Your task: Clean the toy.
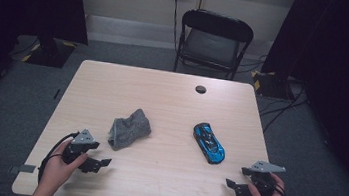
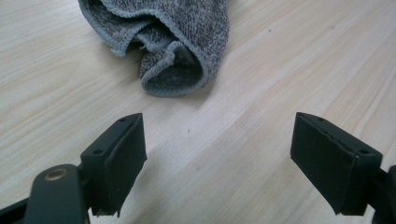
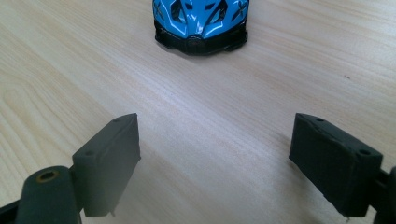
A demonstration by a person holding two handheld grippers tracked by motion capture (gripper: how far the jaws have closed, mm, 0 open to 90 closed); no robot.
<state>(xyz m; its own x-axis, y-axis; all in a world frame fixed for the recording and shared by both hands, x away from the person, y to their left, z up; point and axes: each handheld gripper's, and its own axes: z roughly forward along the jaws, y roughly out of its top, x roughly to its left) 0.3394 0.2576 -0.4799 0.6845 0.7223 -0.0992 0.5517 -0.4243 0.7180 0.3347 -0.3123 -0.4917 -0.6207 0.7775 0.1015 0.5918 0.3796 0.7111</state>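
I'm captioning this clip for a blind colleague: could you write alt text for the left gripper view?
A crumpled grey cloth lies on a light wooden table, just ahead of the left gripper, whose two black jaws stand wide apart with nothing between them. The cloth's hemmed edges curl into loose folds.

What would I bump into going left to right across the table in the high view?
left gripper → grey cloth → blue toy car → right gripper
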